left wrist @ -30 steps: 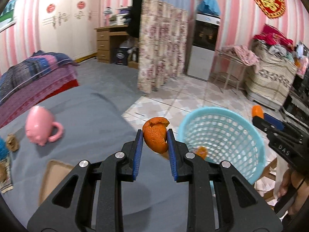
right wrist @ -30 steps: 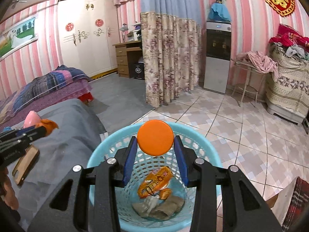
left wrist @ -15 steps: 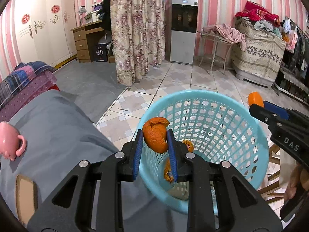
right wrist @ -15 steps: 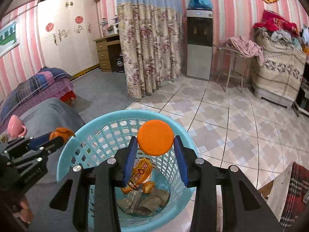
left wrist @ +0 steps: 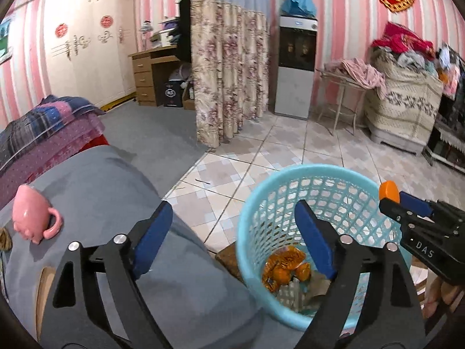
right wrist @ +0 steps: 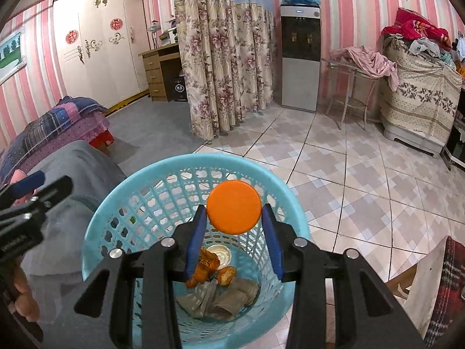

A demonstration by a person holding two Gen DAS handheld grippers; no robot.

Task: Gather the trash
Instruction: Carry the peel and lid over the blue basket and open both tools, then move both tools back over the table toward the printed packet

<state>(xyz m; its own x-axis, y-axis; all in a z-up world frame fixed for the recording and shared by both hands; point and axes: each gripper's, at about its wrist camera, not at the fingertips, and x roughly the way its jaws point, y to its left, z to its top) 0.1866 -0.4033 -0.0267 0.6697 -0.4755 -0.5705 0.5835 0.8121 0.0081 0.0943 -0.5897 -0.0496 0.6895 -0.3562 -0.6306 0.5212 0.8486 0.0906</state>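
A light blue mesh basket (left wrist: pixel 316 171) stands on the tiled floor beside the grey-covered table; it also shows in the right wrist view (right wrist: pixel 122 200). Orange peel, an orange wrapper (left wrist: pixel 283 267) and crumpled brown paper (right wrist: pixel 221 299) lie in its bottom. My left gripper (left wrist: pixel 232 226) is open and empty, spanning the table edge and the basket's left rim. My right gripper (right wrist: pixel 234 218) is shut on a round orange lid (right wrist: pixel 234 207) and holds it over the basket's opening; it also shows in the left wrist view (left wrist: pixel 407 203).
A pink mug (left wrist: pixel 30 218) lies on the grey table cover (left wrist: pixel 116 192) at the left. A brown flat object (left wrist: pixel 43 290) lies near the table's front. A floral curtain (left wrist: pixel 226 67), a water dispenser (left wrist: pixel 296 67) and a bed (left wrist: pixel 43 125) stand further back.
My left gripper opened and let go of the orange peel, which dropped into the basket. It has drawn back toward the table. My right gripper still holds the orange lid over the basket.
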